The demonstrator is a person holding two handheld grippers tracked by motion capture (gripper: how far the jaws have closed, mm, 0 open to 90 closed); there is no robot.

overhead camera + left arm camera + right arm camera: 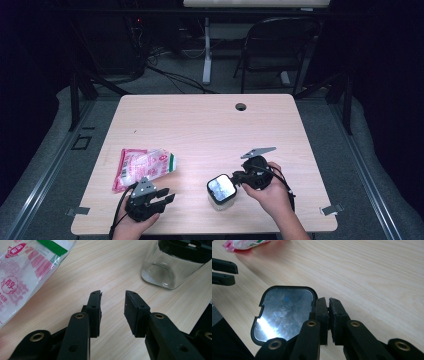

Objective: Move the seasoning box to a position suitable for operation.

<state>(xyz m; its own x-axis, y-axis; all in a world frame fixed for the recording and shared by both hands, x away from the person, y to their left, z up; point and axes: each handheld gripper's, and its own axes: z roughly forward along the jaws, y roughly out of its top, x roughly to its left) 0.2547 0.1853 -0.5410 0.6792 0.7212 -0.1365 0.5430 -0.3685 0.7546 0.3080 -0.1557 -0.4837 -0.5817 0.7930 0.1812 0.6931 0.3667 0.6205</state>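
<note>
We are working at the jar's lid [221,188], so the jar [220,202] serves as our landmark. It stands on the table [210,125] near the front edge, just ahead of the right hand.

To do this step well, we need a sure bite on the lid's rim before lifting, and the lift should go straight up so that the glass body does not tip or drag. The left gripper [167,197] waits to the left of the jar with its tongs spread and nothing between them. We judge that it should come in and steady the glass body, since the smooth glass will likely slide on the wood.

The right gripper [236,178] sits at the jar's right, touching the lid's edge. Its tongs are pressed almost together, with a thin slit left between them. We cannot tell whether a lip of the lid is caught in that slit.

The jar is clear glass with rounded corners and looks empty. Its lid is a rounded square with a black rim and a shiny, scuffed metal face that catches the light. A red and white packet [142,167] lies well to the left of the jar, beyond the left gripper.
</note>
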